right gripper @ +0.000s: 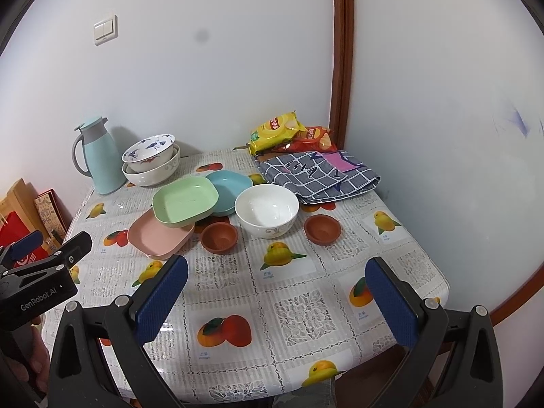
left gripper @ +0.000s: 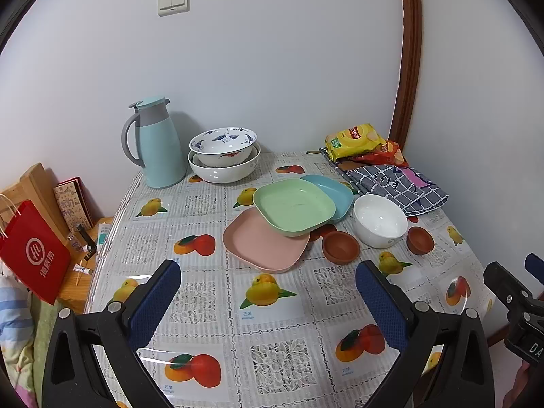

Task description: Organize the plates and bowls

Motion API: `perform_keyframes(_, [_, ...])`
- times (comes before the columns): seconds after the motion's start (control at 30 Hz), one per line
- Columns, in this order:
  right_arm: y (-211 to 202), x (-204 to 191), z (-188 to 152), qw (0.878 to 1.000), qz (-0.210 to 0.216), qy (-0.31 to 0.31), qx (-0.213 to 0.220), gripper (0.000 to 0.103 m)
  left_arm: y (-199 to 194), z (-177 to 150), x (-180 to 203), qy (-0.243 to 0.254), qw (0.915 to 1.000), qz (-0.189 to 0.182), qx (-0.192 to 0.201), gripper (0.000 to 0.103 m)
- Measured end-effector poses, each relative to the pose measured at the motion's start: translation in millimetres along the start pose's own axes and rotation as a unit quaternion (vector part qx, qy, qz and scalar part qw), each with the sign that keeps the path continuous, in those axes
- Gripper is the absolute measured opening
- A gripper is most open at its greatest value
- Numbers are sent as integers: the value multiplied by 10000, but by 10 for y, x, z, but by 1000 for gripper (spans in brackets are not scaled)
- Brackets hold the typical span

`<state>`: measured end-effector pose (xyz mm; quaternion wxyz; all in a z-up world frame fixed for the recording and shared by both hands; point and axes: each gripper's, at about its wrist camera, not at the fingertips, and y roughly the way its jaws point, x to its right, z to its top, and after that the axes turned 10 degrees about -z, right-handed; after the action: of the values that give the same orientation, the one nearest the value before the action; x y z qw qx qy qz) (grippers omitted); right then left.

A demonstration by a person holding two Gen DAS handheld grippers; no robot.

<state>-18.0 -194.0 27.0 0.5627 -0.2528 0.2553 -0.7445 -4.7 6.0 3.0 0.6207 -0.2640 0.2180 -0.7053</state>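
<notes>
Both tools level, fingers spread.

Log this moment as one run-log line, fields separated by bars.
stage: not started | left gripper: open, empty | right gripper: open, empty | green plate: overlapping pink plate, blue plate | white bowl: alone

Bright, even indoor light; soft shadows, sharp focus, strong fisheye bending, dark corners.

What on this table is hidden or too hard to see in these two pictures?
- Pink plate and blue plate: both views, partly covered by the green plate lying across them.
- Lower stacked bowl: inside hidden by the patterned bowl nested in it.
- Red snack bag: mostly behind the yellow bag.
- Tablecloth captions: too small to read.
</notes>
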Motion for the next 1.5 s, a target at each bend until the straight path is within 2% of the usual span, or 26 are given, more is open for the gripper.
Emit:
perform_keyframes(0.93, [-65,66,2,9999,-25,110,79,103,-33,7,33,63,9999,-65,52,103])
perform_keyframes(1.5, [140,-4,138,9999,111,85,11,103,175,176,-23,96,9999,-6,-50,103])
